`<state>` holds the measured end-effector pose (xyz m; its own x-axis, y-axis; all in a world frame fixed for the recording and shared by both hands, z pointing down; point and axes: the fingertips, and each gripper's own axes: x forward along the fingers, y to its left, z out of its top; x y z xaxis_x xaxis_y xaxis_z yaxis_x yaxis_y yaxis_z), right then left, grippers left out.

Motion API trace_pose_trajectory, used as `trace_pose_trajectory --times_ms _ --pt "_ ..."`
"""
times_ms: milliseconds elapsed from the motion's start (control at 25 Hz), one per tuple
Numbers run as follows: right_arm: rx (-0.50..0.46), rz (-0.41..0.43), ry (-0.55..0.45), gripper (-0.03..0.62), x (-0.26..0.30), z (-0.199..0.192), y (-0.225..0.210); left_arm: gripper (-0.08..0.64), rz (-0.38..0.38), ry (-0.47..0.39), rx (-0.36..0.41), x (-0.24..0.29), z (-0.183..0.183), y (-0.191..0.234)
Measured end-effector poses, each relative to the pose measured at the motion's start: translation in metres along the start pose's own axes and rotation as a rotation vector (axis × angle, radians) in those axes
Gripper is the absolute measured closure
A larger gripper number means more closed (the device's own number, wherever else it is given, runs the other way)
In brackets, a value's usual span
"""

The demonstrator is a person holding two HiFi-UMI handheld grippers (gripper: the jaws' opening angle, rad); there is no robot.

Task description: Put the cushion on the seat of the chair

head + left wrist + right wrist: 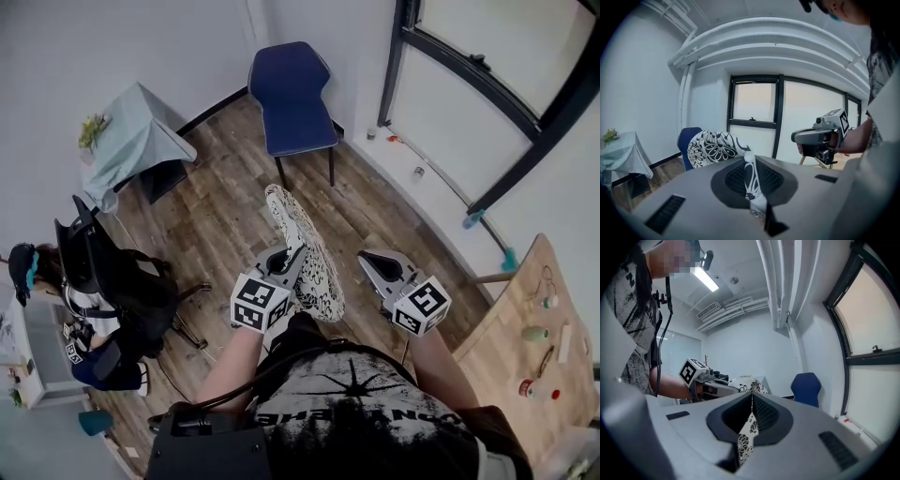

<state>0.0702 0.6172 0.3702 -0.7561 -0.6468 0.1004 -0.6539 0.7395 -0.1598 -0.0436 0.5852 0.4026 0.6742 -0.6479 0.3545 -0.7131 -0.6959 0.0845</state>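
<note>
Two grips: left tongs (284, 255) and right tongs (373, 262) both clamped on patterned cushion (317, 267), well apart from blue chair (292, 103).

Your shirt (366, 412): pale short-sleeved tee, black splatter print and lettering
Your cable (253, 370): black, thin, across the chest
Your left gripper (284, 258): grey shell, black-and-white marker cube
Your right gripper (375, 265): same grey, same cube

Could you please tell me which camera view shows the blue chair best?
The head view: the blue chair appears whole, with bare seat, backrest and legs. In the left gripper view the cushion hides all but a sliver of its backrest. The right gripper view shows only its backrest, small and far off.
</note>
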Motion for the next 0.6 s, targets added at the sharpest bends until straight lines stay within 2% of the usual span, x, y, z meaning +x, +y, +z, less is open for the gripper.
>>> trace_pose_trajectory --times_ms 200,600 --pt "0.005 -0.019 -0.002 0.574 0.013 -0.002 -0.019 0.537 -0.014 0.001 0.015 0.019 0.007 0.016" --pt "-0.019 -0.062 0.023 0.574 0.073 0.009 -0.073 0.537 -0.047 0.002 0.018 0.069 0.037 0.092"
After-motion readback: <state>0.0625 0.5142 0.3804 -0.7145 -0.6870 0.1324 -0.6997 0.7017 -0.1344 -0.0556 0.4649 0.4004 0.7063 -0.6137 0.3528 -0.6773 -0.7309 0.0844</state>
